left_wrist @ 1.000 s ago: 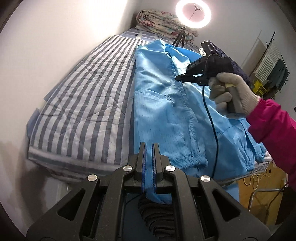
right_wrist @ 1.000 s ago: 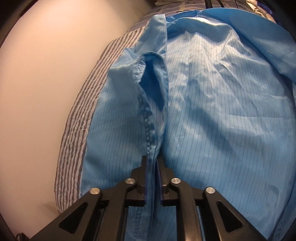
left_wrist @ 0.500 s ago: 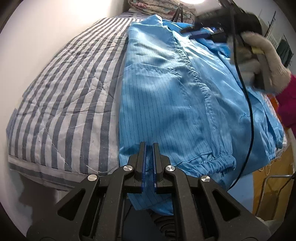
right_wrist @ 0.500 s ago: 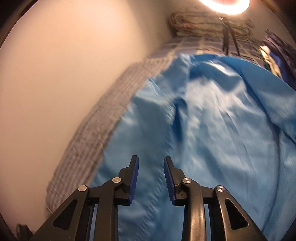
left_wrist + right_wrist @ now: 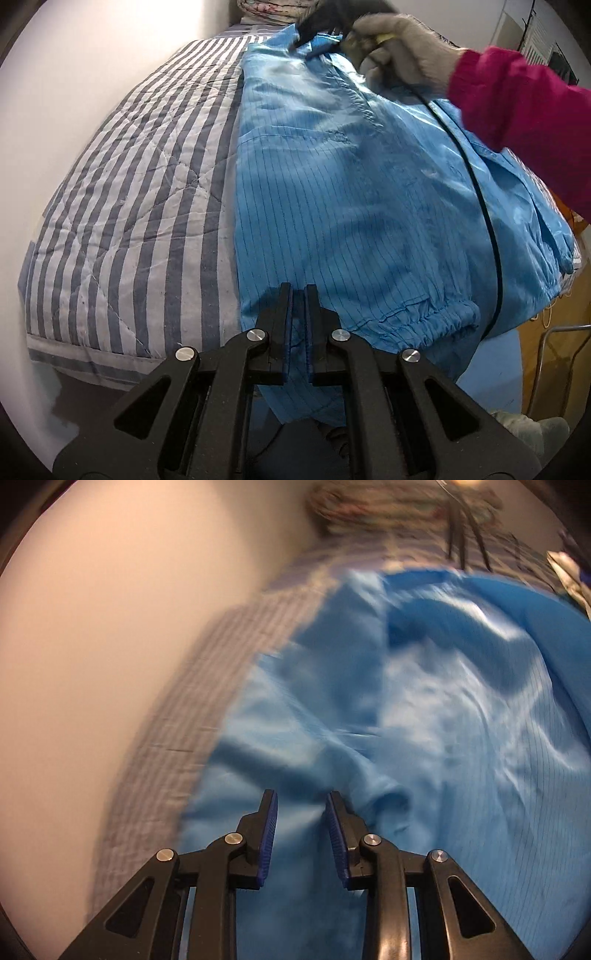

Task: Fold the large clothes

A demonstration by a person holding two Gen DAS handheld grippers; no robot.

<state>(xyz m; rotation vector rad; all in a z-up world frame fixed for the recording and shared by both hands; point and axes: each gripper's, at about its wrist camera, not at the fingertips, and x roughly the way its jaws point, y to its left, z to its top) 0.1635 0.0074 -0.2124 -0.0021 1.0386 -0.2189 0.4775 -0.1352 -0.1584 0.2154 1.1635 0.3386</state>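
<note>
On the striped quilt (image 5: 122, 206), the left gripper (image 5: 298, 295) pinches the blue garment's (image 5: 351, 206) hem, while the right gripper's (image 5: 301, 805) empty jaws are closing above it.

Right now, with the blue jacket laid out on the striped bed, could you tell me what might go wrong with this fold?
1. The left gripper pinches the jacket at its hem, at the bed's edge; a tug could drag the jacket off.
2. The right gripper's jaws are closing over loose cloth; they may catch a wrinkle, not a seam.
3. The black cable lies across the jacket and could snag it.
</note>
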